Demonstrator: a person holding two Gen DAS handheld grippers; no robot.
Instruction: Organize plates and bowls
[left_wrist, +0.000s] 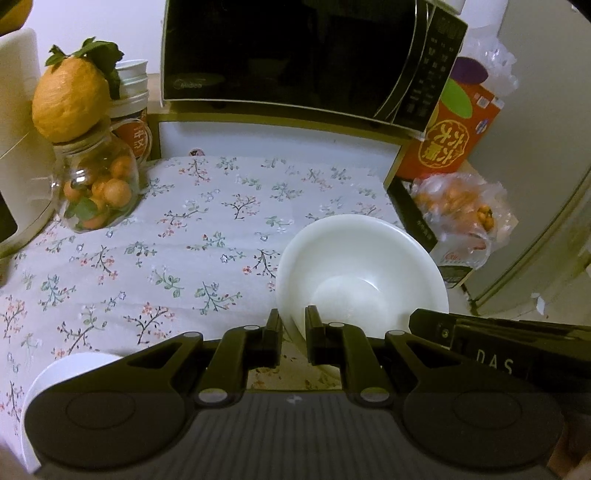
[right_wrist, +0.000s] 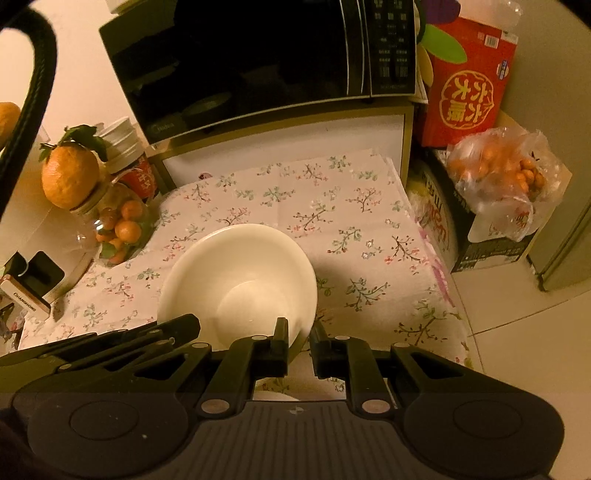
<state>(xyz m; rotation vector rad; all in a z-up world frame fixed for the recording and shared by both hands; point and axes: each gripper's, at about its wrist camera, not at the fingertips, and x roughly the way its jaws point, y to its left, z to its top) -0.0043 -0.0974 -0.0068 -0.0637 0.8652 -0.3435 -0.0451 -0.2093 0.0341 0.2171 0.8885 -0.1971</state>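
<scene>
Floral cloth; white bowl, glossy, seemingly empty, rim-gripped.

Probably a home kitchen: microwave, floral tablecloth.

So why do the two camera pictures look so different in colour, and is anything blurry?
Left wrist view: cooler, whiter light on the bowl, bag of oranges blurred. Right wrist view: warm orange cast, bowl shadowing the tablecloth; both bend straight edges.
</scene>
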